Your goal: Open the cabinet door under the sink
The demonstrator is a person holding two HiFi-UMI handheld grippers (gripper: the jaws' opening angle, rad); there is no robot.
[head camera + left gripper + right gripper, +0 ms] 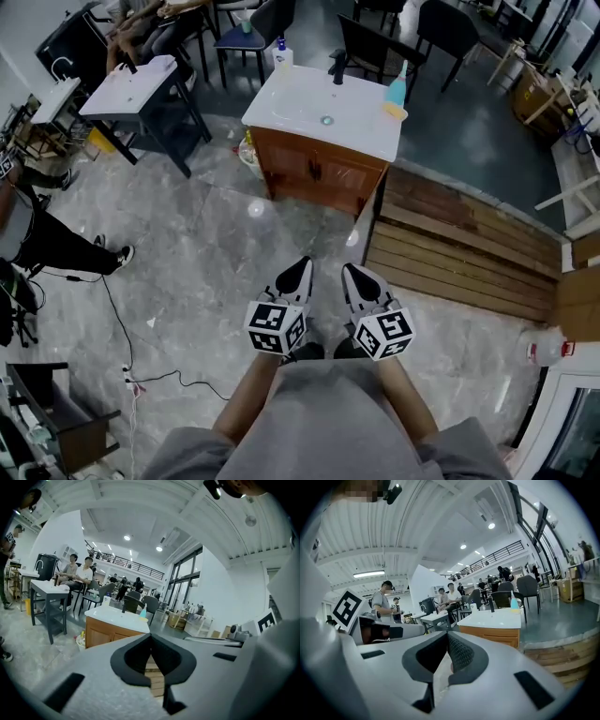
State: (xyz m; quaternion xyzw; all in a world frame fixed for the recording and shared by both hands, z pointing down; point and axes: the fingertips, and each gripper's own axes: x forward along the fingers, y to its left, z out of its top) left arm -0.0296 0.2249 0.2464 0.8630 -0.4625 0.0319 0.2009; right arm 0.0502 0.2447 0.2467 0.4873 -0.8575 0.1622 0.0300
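Left gripper (pixel 304 264) and right gripper (pixel 350 270), both closed and empty, point at the shut cabinet door (pixel 302 167) facing them.

Place: large open workshop hall, not a home.
Floor: grey marble floor (pixel 206 253) with loose cables (pixel 112 309).
Fixtures: freestanding sink cabinet (pixel 323 141), second sink stand (pixel 127 89).
Surroundings: seated people (pixel 77 573), mezzanine railing (pixel 499 555), tall windows (pixel 185 578).

Person wearing a grey short-sleeved top (pixel 319 422). The left gripper (pixel 302 266) and right gripper (pixel 351 272) are pale grey, with black pads (pixel 133 660) lining the jaws; behind the jaws sit black-and-white marker cubes (pixel 276 327).
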